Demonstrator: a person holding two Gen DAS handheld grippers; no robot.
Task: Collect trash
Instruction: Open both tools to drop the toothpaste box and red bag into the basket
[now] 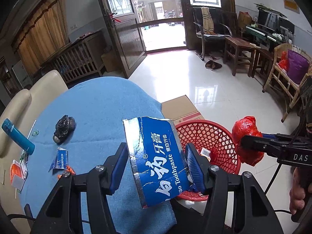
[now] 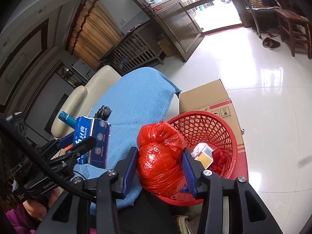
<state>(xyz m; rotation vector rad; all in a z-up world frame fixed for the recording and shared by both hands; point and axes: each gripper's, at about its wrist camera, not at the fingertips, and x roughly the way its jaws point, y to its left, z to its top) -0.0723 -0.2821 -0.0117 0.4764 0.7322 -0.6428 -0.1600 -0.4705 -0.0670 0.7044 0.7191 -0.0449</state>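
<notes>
Right up against my left camera is the blue toothpaste box [image 1: 156, 159], torn and creased, clamped between my left fingers [image 1: 192, 161]; the left gripper [image 1: 154, 167] is grasping it, lifted off the counter, tilted, filling the lower middle of the frame. Over in the right wrist view, my right gripper [image 2: 159, 167] is squeezing the crumpled red plastic bag [image 2: 159, 156], blue pads pressed into both of its sides, lower centre of that frame. From the left view that same bag [image 1: 246, 138] shows at the right edge.

Just past both loads sits the red mesh basket [image 2: 218, 124] on the floor, lower right of the right view, with a small orange-and-white carton [image 2: 204, 154] and a bit of red plastic lying inside. The red bag hangs at the near-left rim of it. A flattened cardboard box [image 2: 204, 95] lies on the white tiles right behind the basket.

The counter [image 1: 97, 105] wears a blue towel. Left on it, at the lower left of the left view: a dark crumpled lump [image 1: 64, 126], a torn blue wrapper scrap [image 1: 60, 159], a teal bottle [image 1: 17, 136] at the left edge, and an orange-and-white packet [image 1: 18, 173] below it. A cream sofa back [image 1: 39, 89] rises beyond the counter.
</notes>
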